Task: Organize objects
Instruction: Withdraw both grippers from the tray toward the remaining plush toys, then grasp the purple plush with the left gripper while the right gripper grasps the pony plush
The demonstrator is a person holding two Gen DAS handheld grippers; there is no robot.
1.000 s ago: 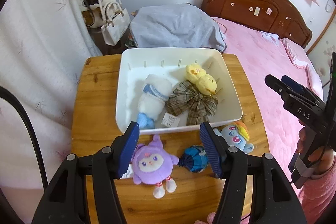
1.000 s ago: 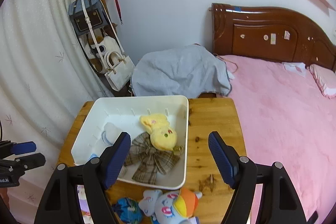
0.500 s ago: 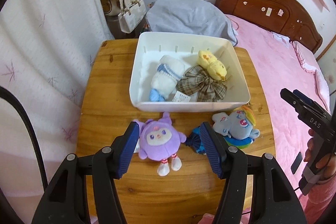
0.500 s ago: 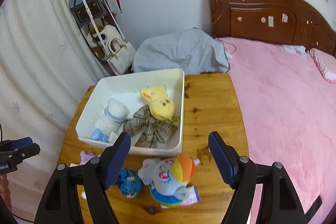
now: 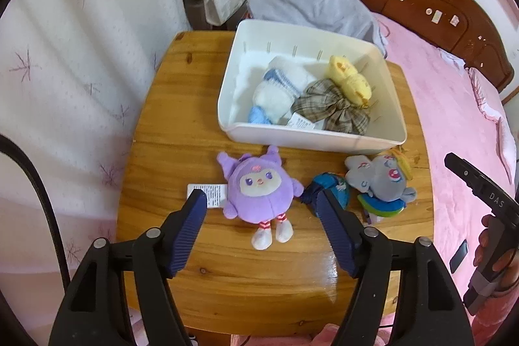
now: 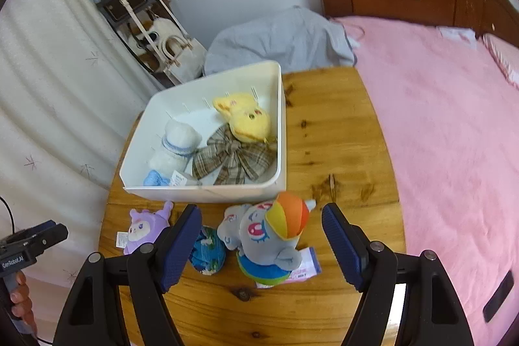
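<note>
Both grippers dropped toward the bench point(image 5: 168, 106) over the last second and now pointed steeply down at the three toys outside the white bin point(image 5: 311, 140). Left gripper point(image 5: 261, 213) had just widened its jaws; purple plush point(image 5: 258, 192) sat between them, pads not touching it, so released. Right gripper point(image 6: 261, 235) jaws were unchanged, spread and empty, framing the grey pony plush point(image 6: 269, 235); blue ball point(image 6: 207, 252) lay just beside its left pad. Bin already held the white bear point(image 5: 279, 89), the yellow plush point(image 5: 348, 80) and the plaid bow point(image 5: 331, 109). My read: pre-grasp on both sides, roughly half sorted, three toys left on the bench in front of the bin.
</note>
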